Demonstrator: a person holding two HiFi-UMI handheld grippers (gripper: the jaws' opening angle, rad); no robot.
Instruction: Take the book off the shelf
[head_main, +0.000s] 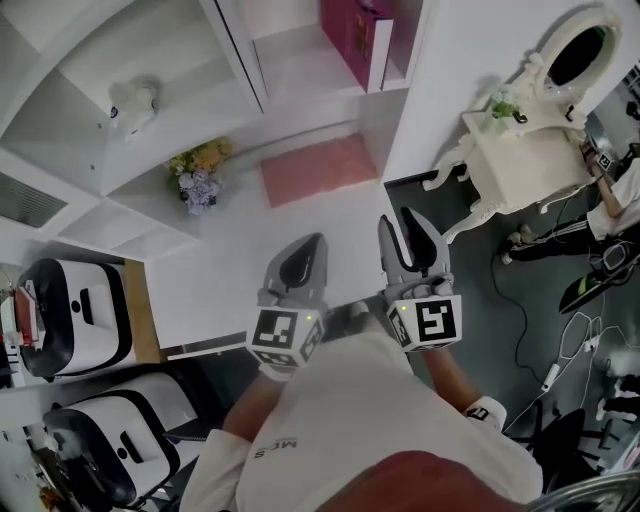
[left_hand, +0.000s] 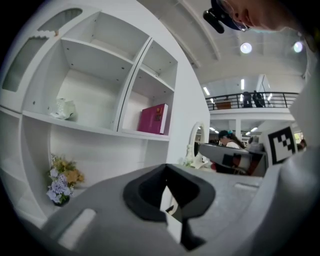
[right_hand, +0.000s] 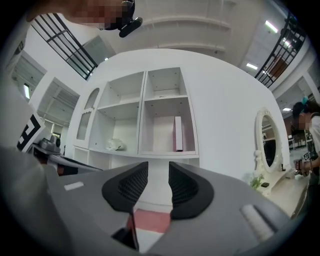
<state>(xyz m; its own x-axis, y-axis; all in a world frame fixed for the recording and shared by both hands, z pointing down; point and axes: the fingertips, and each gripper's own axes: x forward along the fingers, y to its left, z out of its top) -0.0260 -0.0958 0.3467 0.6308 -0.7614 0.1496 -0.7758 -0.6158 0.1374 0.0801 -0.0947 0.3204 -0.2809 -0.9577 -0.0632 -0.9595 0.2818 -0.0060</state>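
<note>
The book (head_main: 355, 40) stands upright in the right-hand compartment of the shelf (head_main: 300, 75) — nothing touching it. Well below the shelf, over the white tabletop (head_main: 230, 265), the left claw (head_main: 316, 243) is closed and empty — the right claw (head_main: 398, 222) stands slightly parted, holding nothing.

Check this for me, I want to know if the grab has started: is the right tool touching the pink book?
Apart. The right gripper view shows the book standing on its shelf well beyond the right tool, whose jaws hold nothing.
</note>
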